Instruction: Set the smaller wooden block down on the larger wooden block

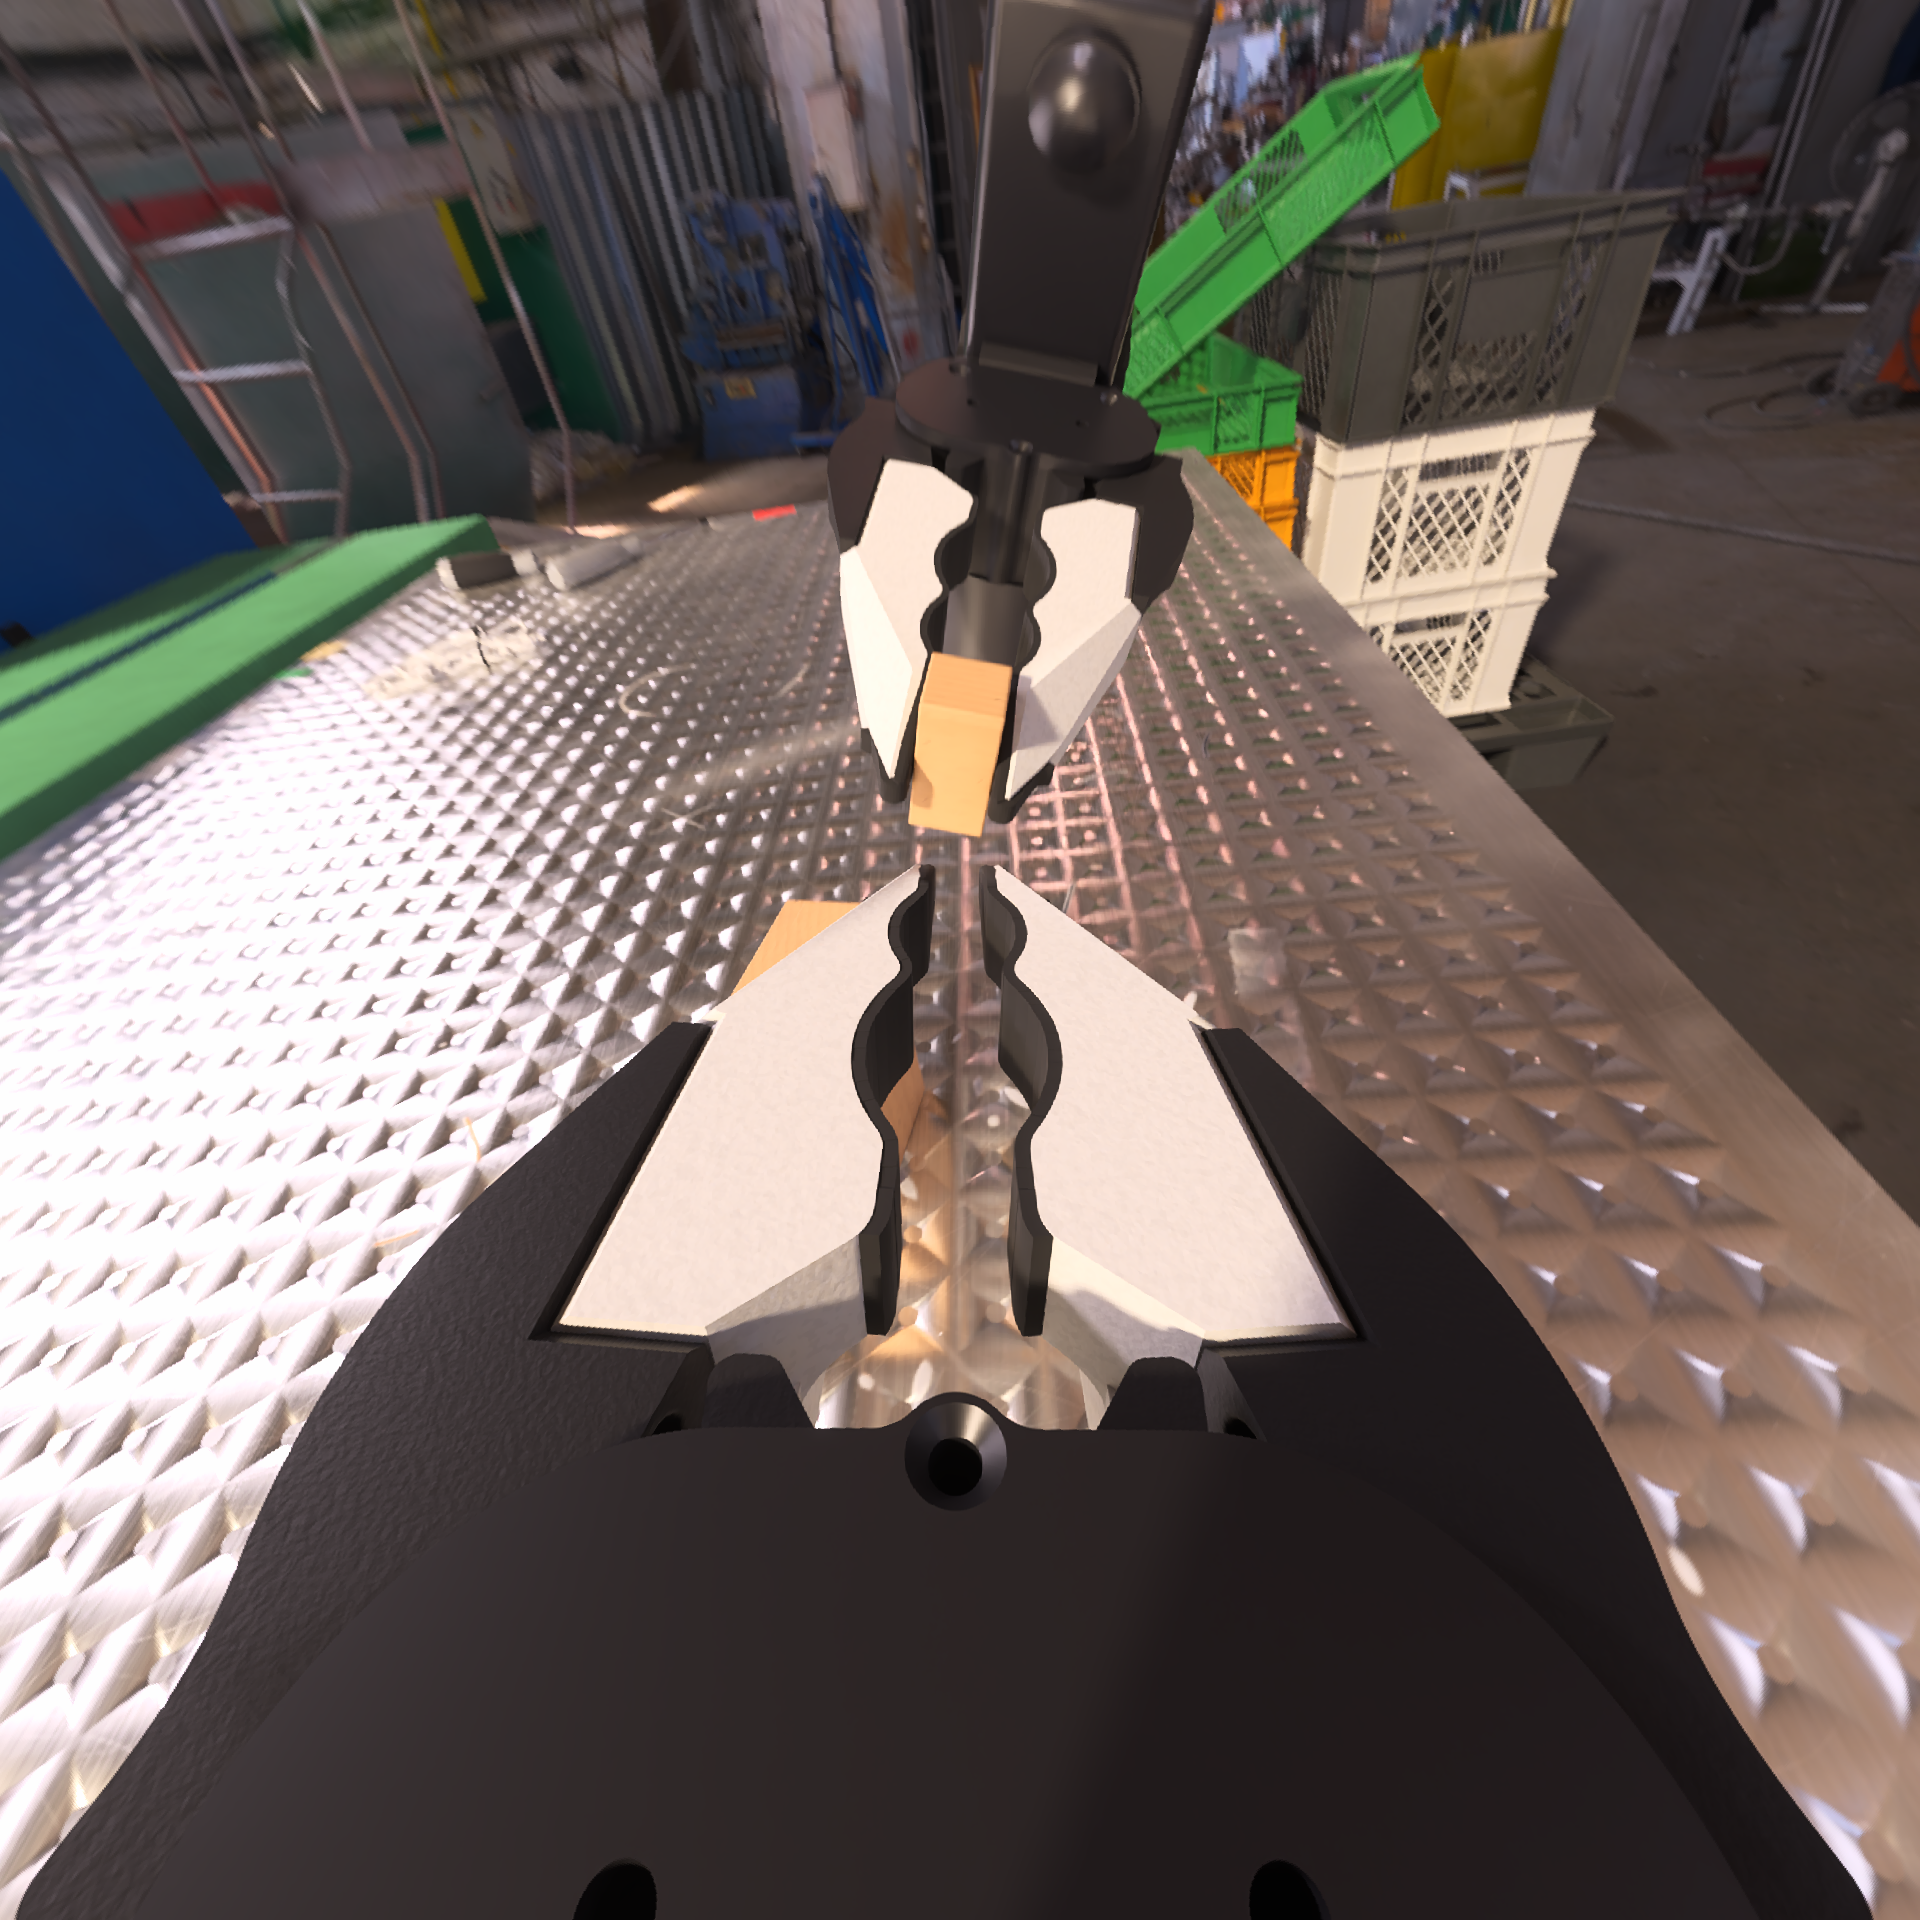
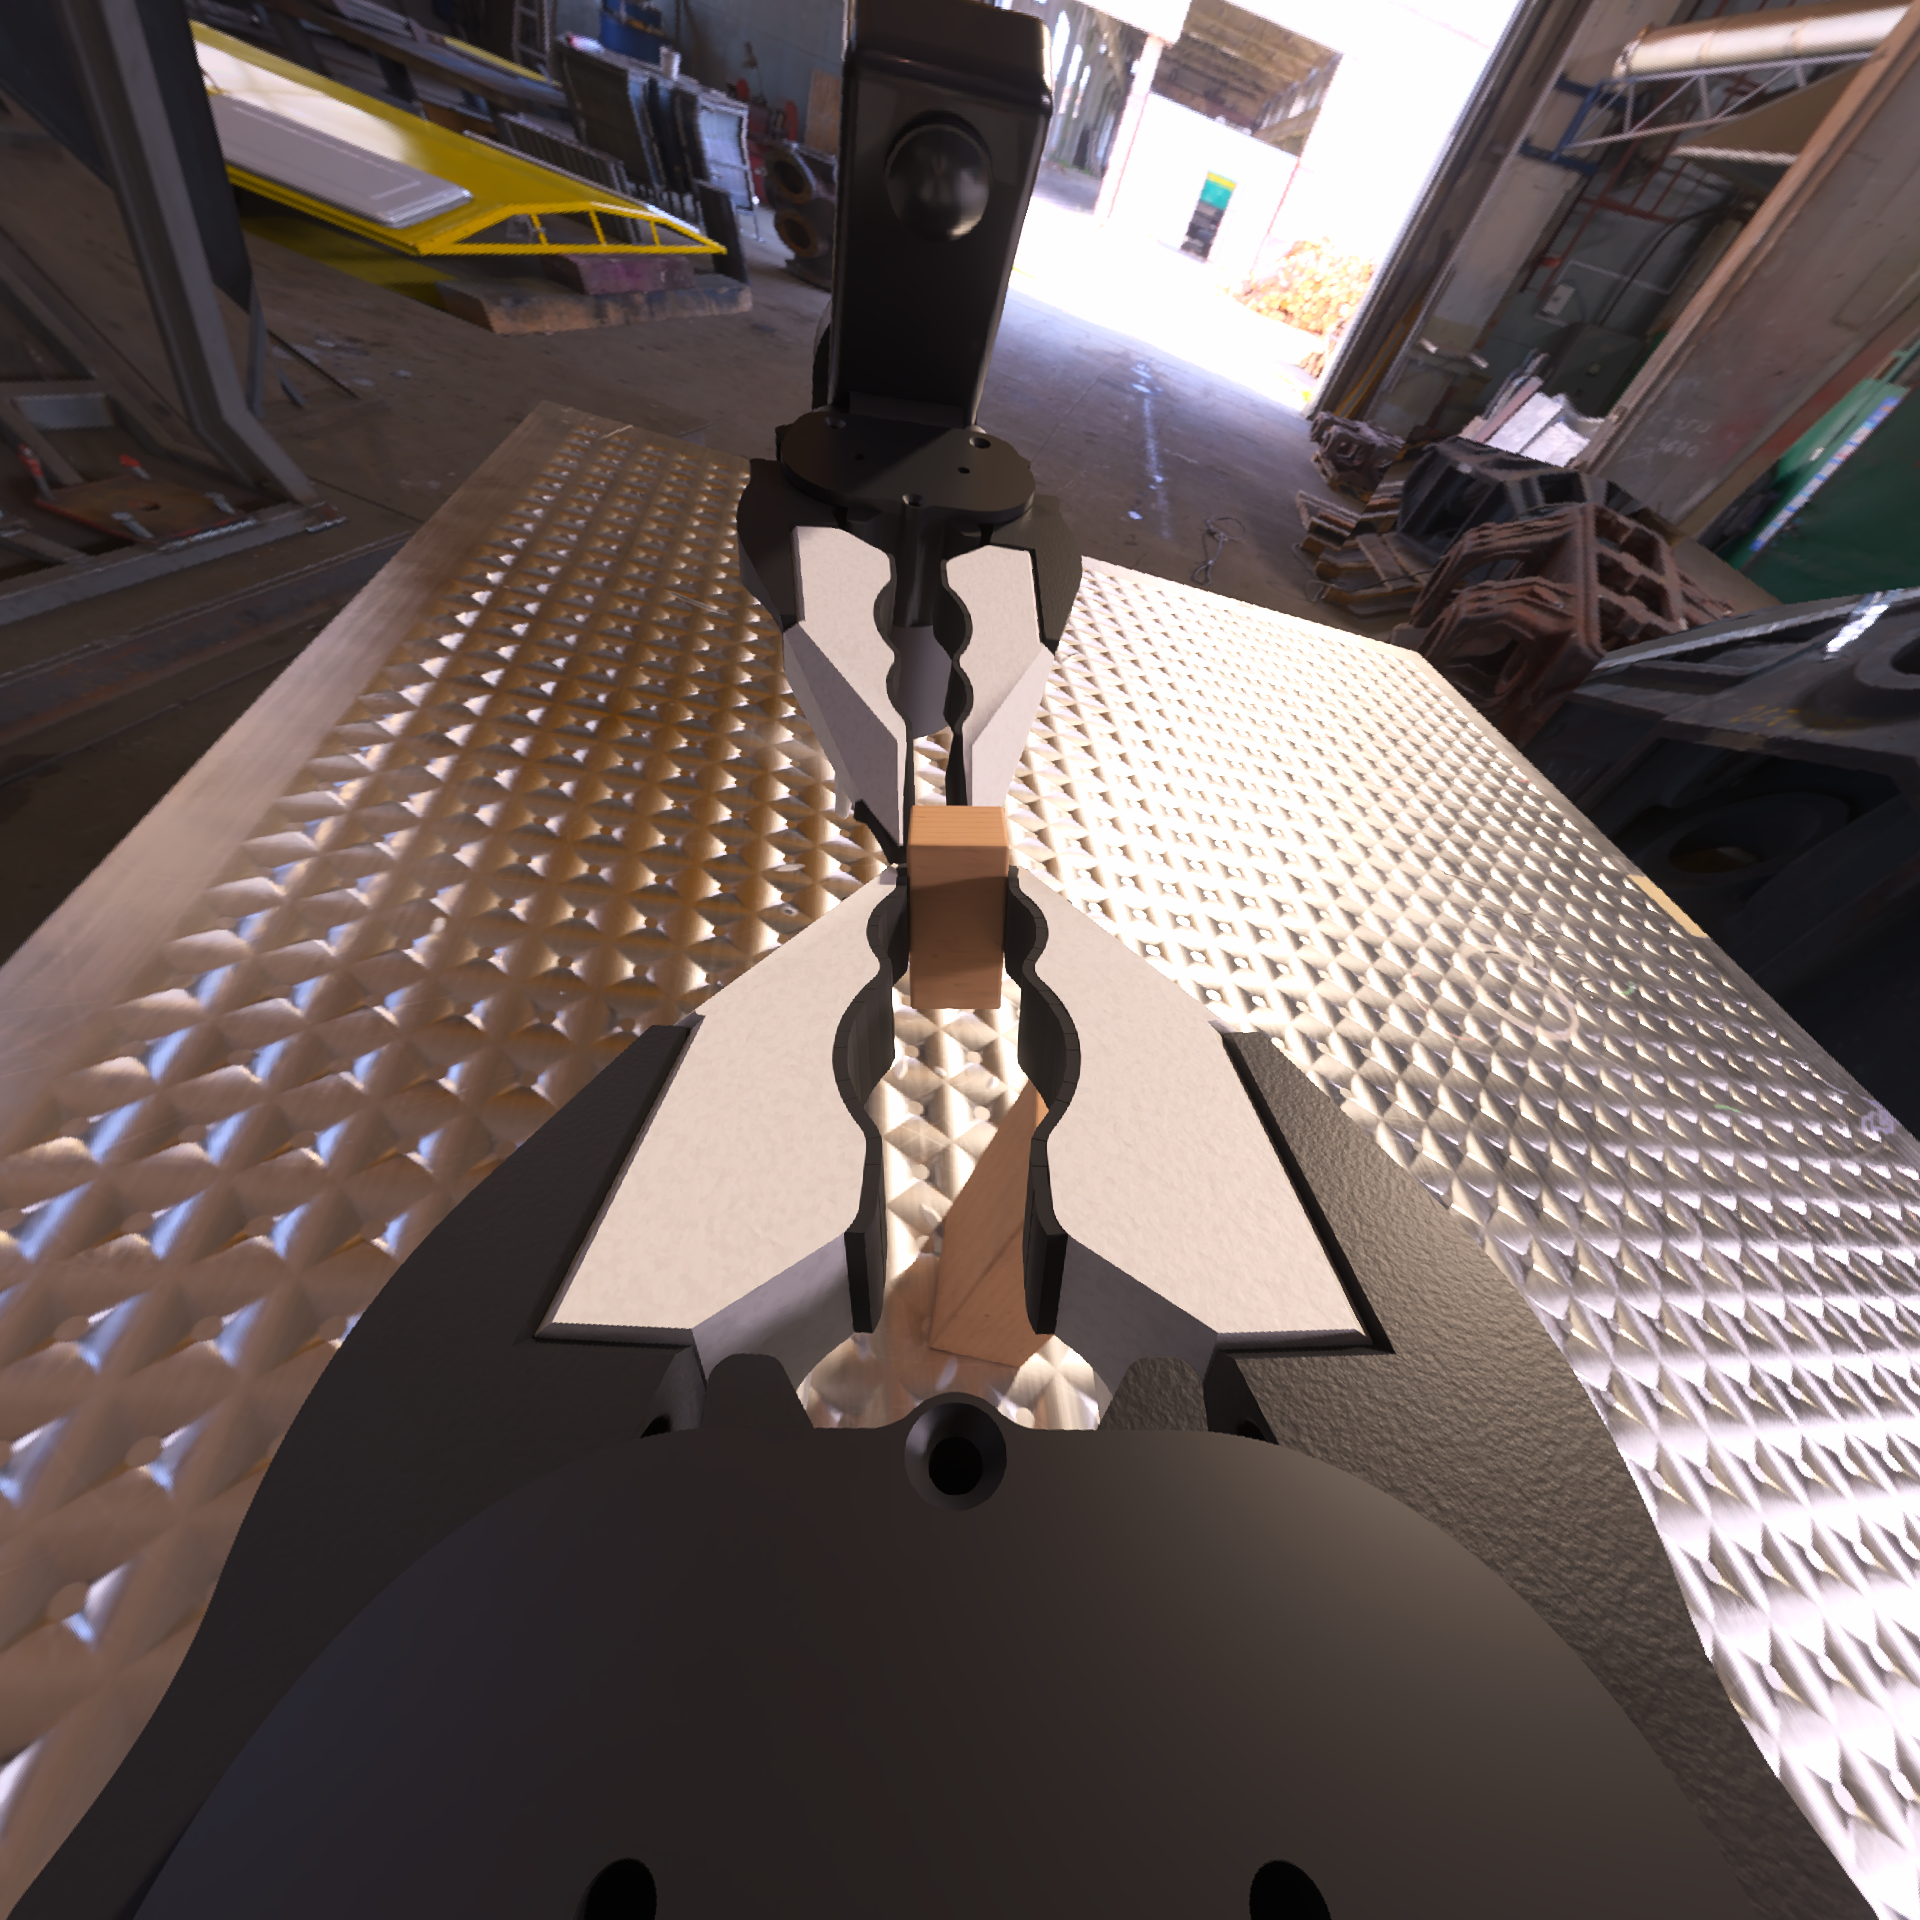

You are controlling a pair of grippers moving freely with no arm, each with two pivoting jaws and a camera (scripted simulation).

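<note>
My right claw (image 2: 956, 904) grips the small block (image 2: 958, 906) at its fingertips, holding it in the air above the embossed steel counter (image 2: 416, 831), along its middle line and clear of the edges. My left claw (image 1: 956, 883) faces it empty, jaws narrowed to a slit, tips just short of the block (image 1: 956, 743). The large block (image 2: 987, 1247) lies on the counter beneath my right claw, seen between its fingers; the left view shows only slivers of it (image 1: 795, 935) behind my left finger. Only the left view shows stacked crates (image 1: 1455, 436) past the counter's far right corner. Both blocks are pale, plain wood; the small one stands upright.
</note>
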